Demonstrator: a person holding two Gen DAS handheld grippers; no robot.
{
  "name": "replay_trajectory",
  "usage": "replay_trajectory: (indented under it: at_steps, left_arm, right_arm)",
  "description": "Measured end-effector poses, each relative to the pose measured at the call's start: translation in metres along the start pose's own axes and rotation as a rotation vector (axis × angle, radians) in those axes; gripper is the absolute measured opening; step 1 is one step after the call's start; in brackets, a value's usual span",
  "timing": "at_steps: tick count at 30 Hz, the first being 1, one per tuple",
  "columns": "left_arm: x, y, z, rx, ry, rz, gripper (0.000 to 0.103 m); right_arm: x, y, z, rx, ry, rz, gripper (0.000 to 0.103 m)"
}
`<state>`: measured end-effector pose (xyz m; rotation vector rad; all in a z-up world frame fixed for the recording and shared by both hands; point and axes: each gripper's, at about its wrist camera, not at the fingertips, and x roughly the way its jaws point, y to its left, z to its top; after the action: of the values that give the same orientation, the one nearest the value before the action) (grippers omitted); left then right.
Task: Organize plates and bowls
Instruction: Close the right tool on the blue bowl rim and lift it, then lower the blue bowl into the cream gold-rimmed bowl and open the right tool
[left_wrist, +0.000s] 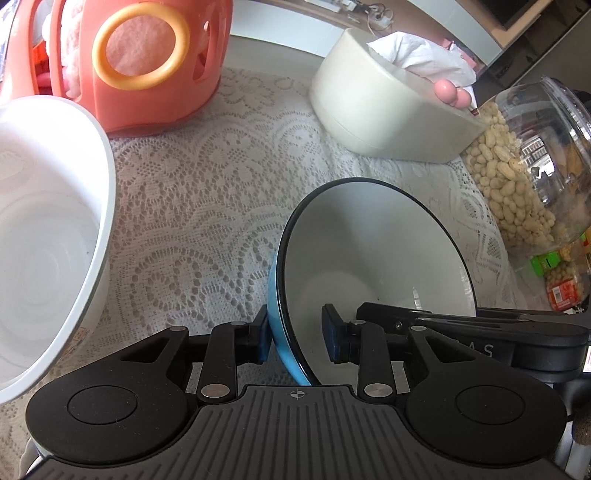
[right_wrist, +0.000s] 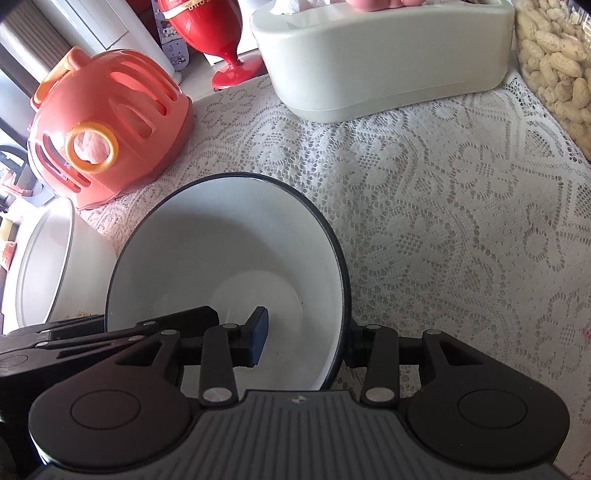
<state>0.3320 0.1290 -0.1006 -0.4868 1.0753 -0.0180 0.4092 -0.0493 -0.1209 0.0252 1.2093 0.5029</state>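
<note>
A bowl with a blue outside, white inside and black rim (left_wrist: 373, 236) (right_wrist: 229, 251) sits tilted over the lace tablecloth (left_wrist: 207, 192). My left gripper (left_wrist: 297, 339) straddles its left rim, one pad on the blue outer wall and the other inside, shut on it. My right gripper (right_wrist: 306, 336) straddles the opposite rim, with one pad inside the bowl and the other finger behind the wall, also shut on it. A larger white bowl (left_wrist: 48, 221) (right_wrist: 44, 266) stands close on the left.
An orange plastic basket with a yellow ring (left_wrist: 147, 55) (right_wrist: 110, 129) stands at the back left. A cream tissue box (left_wrist: 388, 110) (right_wrist: 380, 55) is at the back, a clear jar of peanuts (left_wrist: 524, 166) (right_wrist: 554, 55) to the right, and a red goblet (right_wrist: 221, 37) behind.
</note>
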Motion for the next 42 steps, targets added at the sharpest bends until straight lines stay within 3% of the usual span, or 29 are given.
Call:
replay_trajectory:
  at_steps: [8,12,16,19,22,25,28,32,38,42]
  left_arm:
    - [-0.007,-0.006,-0.002,0.014,-0.037,-0.016,0.032]
    - [-0.035,-0.020,-0.004,0.045,-0.093,-0.086,0.035]
    - [-0.070,-0.044,-0.013,0.099,-0.134,-0.203,0.035]
    - [-0.081,-0.063,-0.027,0.157,-0.090,-0.284,0.035]
    - [-0.071,-0.080,-0.044,0.196,0.032,-0.324,0.035]
    - [-0.052,-0.092,-0.059,0.231,0.165,-0.315,0.035]
    - [-0.036,-0.093,-0.069,0.231,0.228,-0.269,0.035]
    - [-0.039,-0.085,-0.069,0.241,0.196,-0.216,0.033]
    - [-0.049,-0.069,-0.059,0.194,0.186,-0.226,0.031]
    - [-0.053,-0.076,-0.059,0.245,0.183,-0.213,0.034]
  right_arm:
    - [-0.002,0.002,-0.005,0.009,-0.022,-0.009,0.041]
    - [-0.029,0.001,-0.008,0.006,-0.091,-0.014,0.041]
    - [-0.082,-0.003,-0.019,-0.007,-0.189,-0.018,0.040]
    - [-0.120,-0.010,-0.036,0.003,-0.230,-0.055,0.041]
    - [-0.145,-0.026,-0.061,0.026,-0.227,-0.098,0.041]
    - [-0.149,-0.043,-0.089,0.064,-0.187,-0.124,0.041]
    - [-0.139,-0.057,-0.112,0.099,-0.136,-0.119,0.041]
    - [-0.124,-0.063,-0.130,0.142,-0.104,-0.056,0.042]
    - [-0.112,-0.056,-0.134,0.139,-0.063,-0.065,0.042]
    - [-0.120,-0.055,-0.134,0.125,-0.080,-0.084,0.042]
